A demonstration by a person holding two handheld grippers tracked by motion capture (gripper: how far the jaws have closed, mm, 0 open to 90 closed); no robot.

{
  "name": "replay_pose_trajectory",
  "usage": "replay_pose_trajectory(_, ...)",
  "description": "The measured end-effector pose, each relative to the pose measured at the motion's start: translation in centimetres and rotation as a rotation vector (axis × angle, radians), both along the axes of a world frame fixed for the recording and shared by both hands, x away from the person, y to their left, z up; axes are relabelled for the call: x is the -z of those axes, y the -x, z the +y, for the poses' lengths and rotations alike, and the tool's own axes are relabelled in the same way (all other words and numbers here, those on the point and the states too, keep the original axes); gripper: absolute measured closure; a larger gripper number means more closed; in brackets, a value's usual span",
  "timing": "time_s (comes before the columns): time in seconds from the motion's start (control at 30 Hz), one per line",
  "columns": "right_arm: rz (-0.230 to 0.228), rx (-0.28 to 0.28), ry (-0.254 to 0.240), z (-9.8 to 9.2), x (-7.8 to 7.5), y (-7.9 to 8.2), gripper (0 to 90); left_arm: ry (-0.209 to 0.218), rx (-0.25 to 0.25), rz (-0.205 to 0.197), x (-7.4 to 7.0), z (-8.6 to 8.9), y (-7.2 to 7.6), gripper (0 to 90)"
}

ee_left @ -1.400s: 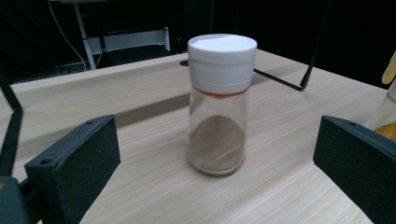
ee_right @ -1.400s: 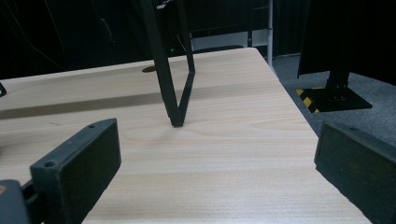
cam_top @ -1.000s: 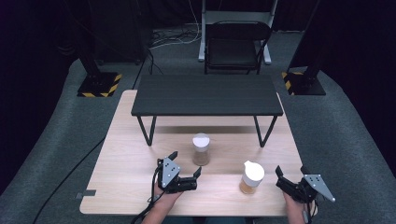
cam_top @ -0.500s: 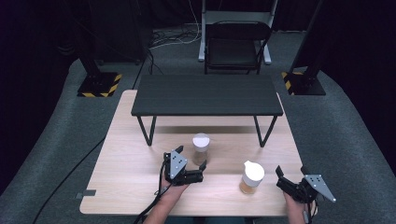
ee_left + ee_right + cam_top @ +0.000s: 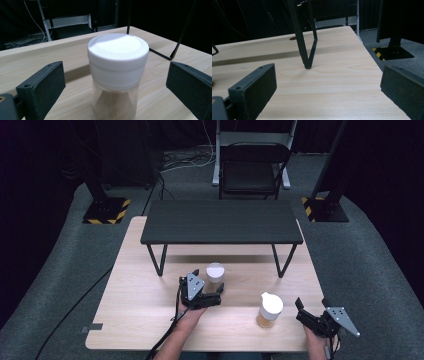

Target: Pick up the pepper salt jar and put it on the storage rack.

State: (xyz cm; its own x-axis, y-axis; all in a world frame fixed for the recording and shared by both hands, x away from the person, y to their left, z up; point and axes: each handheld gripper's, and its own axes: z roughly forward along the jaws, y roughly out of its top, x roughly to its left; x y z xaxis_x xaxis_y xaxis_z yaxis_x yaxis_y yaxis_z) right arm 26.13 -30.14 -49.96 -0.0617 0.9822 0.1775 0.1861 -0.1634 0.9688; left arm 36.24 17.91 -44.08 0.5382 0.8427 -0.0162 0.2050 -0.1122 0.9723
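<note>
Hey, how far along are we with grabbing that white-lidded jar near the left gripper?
Done: the left gripper is at the white-lidded jar, open, a jaw on each side. In hand: nothing is gripped; gaps show between jaws and jar. Left: closing and lifting. The right gripper is open beside the second jar, not touching it.
</note>
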Motion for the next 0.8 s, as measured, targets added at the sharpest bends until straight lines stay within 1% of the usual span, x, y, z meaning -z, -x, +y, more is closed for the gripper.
replay_pose_trajectory(0.07, -0.001, 0.001, -0.007, -0.1, 0.0, 0.0, 0.0, -0.016, 0.004, 0.001, -0.3, -0.4, -0.4, 1.8)
replay_pose_trajectory(0.13, -0.001, 0.001, -0.012, -0.1, 0.1, 0.0, 0.0, -0.023, 0.0, 0.003, -0.4, -0.6, -0.5, 1.9)
replay_pose_trajectory(0.23, -0.003, 0.001, -0.016, -0.2, 0.1, 0.0, 0.0, 0.0, -0.02, 0.021, -0.7, -0.7, -1.1, 2.0)
replay_pose_trajectory(0.27, -0.001, 0.003, -0.013, -0.1, 0.1, 0.0, 0.0, -0.008, -0.021, 0.027, -0.8, -0.9, -1.3, 2.0)
replay_pose_trajectory(0.3, 0.005, 0.001, -0.004, 0.0, -0.1, -0.1, 0.0, -0.031, -0.017, 0.026, -1.1, -1.1, -1.5, 2.0)
replay_pose_trajectory(0.33, 0.006, 0.0, -0.002, 0.0, -0.1, -0.1, 0.0, -0.038, -0.009, 0.028, -1.2, -1.2, -1.6, 2.1)
replay_pose_trajectory(0.43, 0.005, 0.0, -0.006, -0.1, -0.1, -0.1, 0.0, -0.045, -0.003, 0.035, -1.3, -1.4, -1.9, 2.5)
replay_pose_trajectory(0.47, 0.005, -0.001, -0.015, -0.2, 0.0, -0.1, 0.0, -0.046, -0.002, 0.041, -1.3, -1.5, -2.1, 2.9)
replay_pose_trajectory(0.5, 0.002, -0.001, -0.018, -0.2, 0.0, -0.1, 0.0, -0.044, 0.0, 0.052, -1.3, -1.5, -2.2, 6.4)
replay_pose_trajectory(0.53, 0.0, -0.003, -0.021, -0.3, 0.1, 0.0, 0.0, -0.048, 0.002, 0.076, -1.3, -1.6, -2.6, 12.3)
replay_pose_trajectory(0.57, 0.0, -0.003, -0.021, -0.3, 0.1, 0.0, 0.0, -0.048, 0.002, 0.076, -1.3, -1.6, -2.6, 18.6)
replay_pose_trajectory(0.6, 0.0, -0.002, -0.027, -0.3, 0.1, 0.0, 0.0, -0.063, -0.009, 0.082, -1.4, -1.8, -2.6, 22.9)
replay_pose_trajectory(0.63, 0.0, -0.002, -0.027, -0.3, 0.1, 0.0, 0.0, -0.073, -0.011, 0.082, -1.4, -1.9, -2.6, 22.9)
replay_pose_trajectory(0.67, 0.0, -0.002, -0.029, -0.3, 0.1, 0.0, 0.0, -0.072, 0.004, 0.086, -1.4, -1.7, -2.8, 31.7)
replay_pose_trajectory(0.7, -0.001, -0.002, -0.029, -0.3, 0.1, 0.0, 0.0, -0.073, 0.003, 0.092, -1.5, -1.8, -2.8, 33.2)
replay_pose_trajectory(0.73, -0.001, -0.002, -0.029, -0.3, 0.1, 0.0, 0.0, -0.073, 0.003, 0.092, -1.5, -1.8, -2.8, 33.4)
replay_pose_trajectory(0.8, -0.001, -0.006, -0.028, -0.4, 0.1, 0.0, 0.0, -0.081, 0.005, 0.104, -1.9, -1.8, -2.9, 33.5)
